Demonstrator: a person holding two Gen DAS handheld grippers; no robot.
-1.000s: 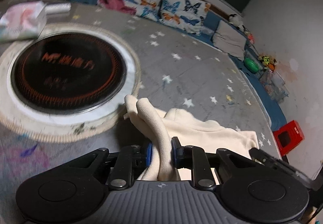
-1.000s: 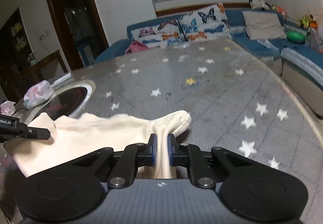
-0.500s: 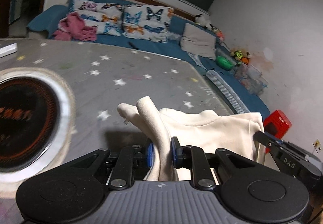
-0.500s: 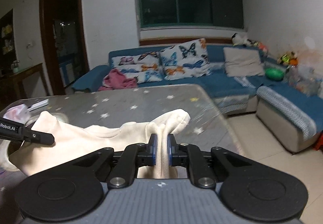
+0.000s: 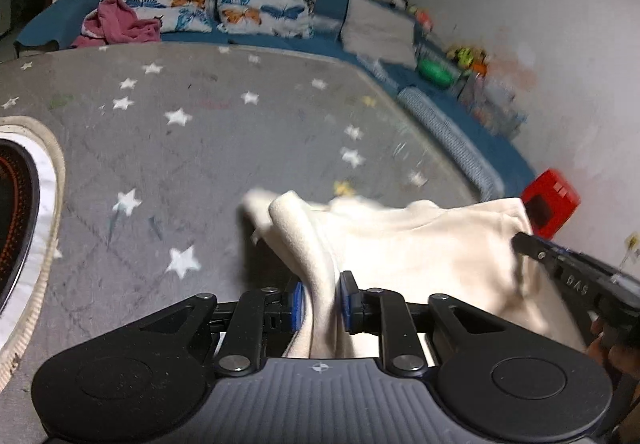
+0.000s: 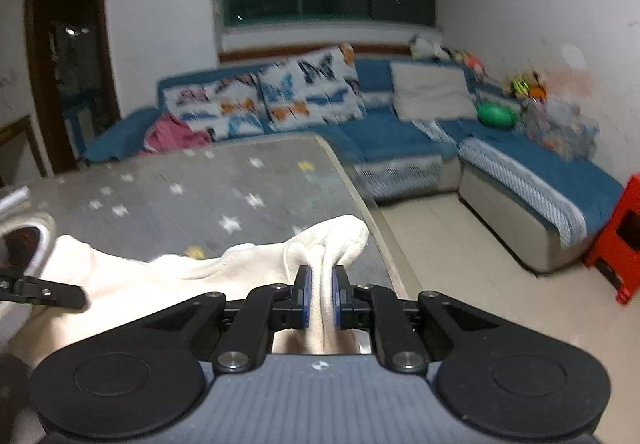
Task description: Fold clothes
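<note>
Cream garment (image 5: 420,244), clamped in both the left gripper (image 5: 320,302) and right gripper (image 6: 320,298), has risen clear of the starred table (image 5: 180,163), stretched out ready for folding.

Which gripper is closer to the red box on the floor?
Right. The red box sits on the floor off to the right side, and the right gripper holds the cream garment on that side; the left gripper holds its other end, toward the cooktop.

We cannot make out the toys (image 6: 528,85) on the blurred sofa (image 6: 400,131), the round burner (image 5: 16,219) is cut by the left edge, and the cream garment (image 5: 420,244) drops out of sight behind the left gripper (image 5: 320,302)
</note>
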